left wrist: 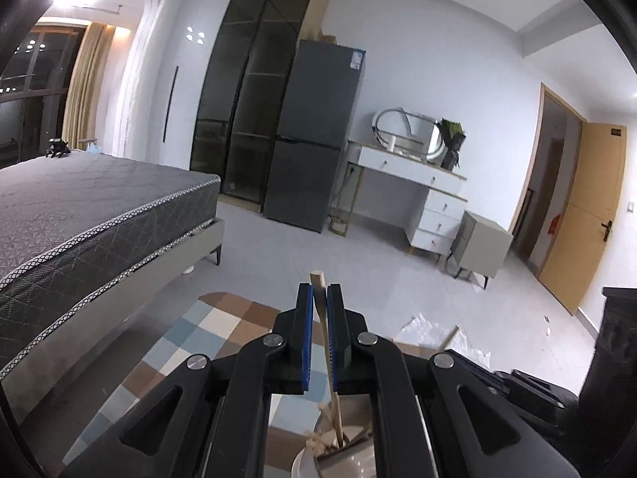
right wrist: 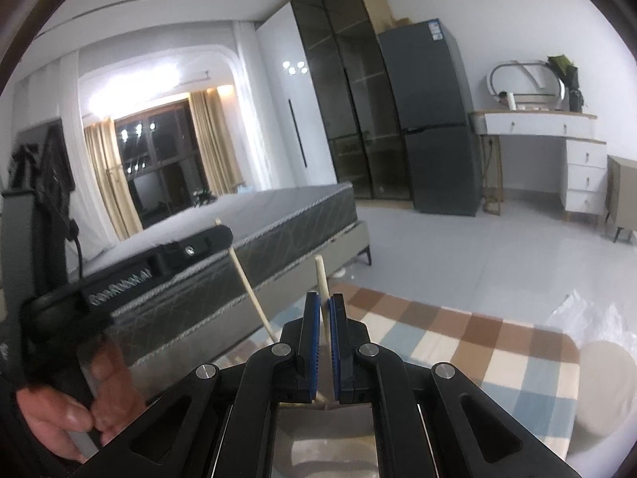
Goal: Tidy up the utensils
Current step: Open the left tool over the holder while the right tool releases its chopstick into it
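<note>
My left gripper is shut on a pale wooden utensil handle that stands upright; its lower end sits in a metal holder with other wooden utensils, just below the jaws. My right gripper is shut on another pale wooden utensil, also upright, over a metal container below the jaws. In the right wrist view the left gripper's body shows at the left, with a thin wooden stick slanting down from it and a hand holding it.
A checked rug covers the floor below. A bed with a grey mattress stands to the left. A grey fridge, dark glass cabinets and a white dresser line the far wall. Plastic wrap lies on the floor.
</note>
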`<state>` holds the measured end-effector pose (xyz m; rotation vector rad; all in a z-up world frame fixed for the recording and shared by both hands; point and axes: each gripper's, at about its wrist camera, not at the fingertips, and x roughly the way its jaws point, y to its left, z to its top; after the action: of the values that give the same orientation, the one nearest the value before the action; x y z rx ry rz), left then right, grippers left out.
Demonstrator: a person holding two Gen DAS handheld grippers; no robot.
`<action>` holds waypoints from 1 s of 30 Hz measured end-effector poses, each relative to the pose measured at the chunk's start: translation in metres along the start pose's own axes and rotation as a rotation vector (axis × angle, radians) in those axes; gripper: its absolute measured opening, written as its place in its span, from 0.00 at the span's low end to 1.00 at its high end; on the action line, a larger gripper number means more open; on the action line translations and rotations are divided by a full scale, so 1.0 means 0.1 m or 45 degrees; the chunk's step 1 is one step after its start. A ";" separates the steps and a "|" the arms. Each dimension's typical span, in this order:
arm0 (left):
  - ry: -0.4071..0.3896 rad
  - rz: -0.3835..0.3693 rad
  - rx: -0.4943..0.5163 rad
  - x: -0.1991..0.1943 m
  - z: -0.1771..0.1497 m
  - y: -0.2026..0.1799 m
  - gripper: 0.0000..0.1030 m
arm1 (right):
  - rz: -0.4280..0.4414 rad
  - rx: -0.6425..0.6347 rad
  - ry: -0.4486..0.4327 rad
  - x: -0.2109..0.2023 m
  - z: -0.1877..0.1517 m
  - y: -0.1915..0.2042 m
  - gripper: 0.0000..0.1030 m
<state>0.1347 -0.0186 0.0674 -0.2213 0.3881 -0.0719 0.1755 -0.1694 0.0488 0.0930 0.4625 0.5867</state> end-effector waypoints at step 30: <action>0.335 -0.159 0.016 -0.10 -0.11 0.29 0.03 | -0.133 0.146 0.107 -0.11 -0.19 0.02 0.07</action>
<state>0.1216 0.0086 0.0544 -0.2241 0.6352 -0.2275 0.1581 -0.1742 0.0365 0.1533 0.5790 0.4626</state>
